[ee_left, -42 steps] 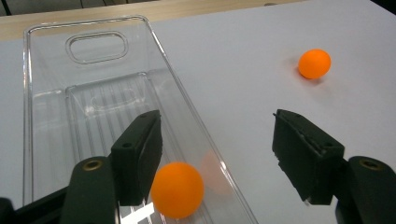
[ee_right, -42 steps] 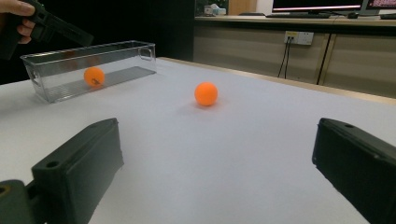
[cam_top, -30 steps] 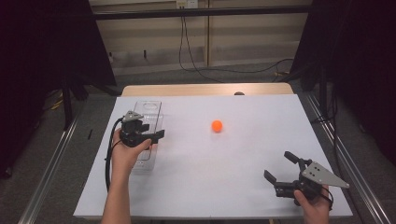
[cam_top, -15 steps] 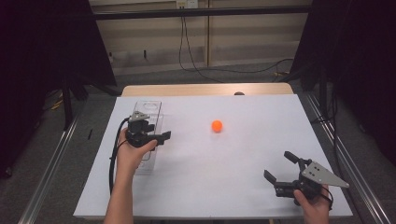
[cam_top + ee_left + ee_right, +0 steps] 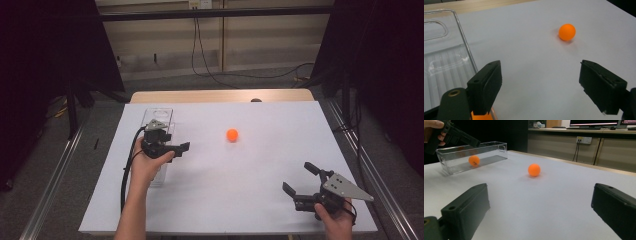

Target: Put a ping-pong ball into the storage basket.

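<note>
An orange ball [image 5: 232, 134] [image 5: 567, 32] [image 5: 534, 170] lies loose on the white table top [image 5: 240, 200]. A clear plastic box [image 5: 159, 111] [image 5: 461, 27] [image 5: 454, 167] stands at the left, with a second orange ball [image 5: 474, 160] inside it. My left gripper [image 5: 177, 145] [image 5: 540, 67] hovers at the box's right side and points toward the loose ball. Its jaws have just been opening and nothing is between them. My right gripper [image 5: 297, 176] [image 5: 540, 190] rests low near the front right corner, open and empty, facing the loose ball from well short of it.
The table's wooden back edge [image 5: 220, 96] runs behind the white sheet. Metal rails [image 5: 55, 175] flank both sides over a grey floor, and cables [image 5: 210, 70] lie on the floor behind. Dark curtains close off left and right.
The left gripper has shifted a little to the right, off the box toward the loose ball. The right gripper and the ball have kept still.
</note>
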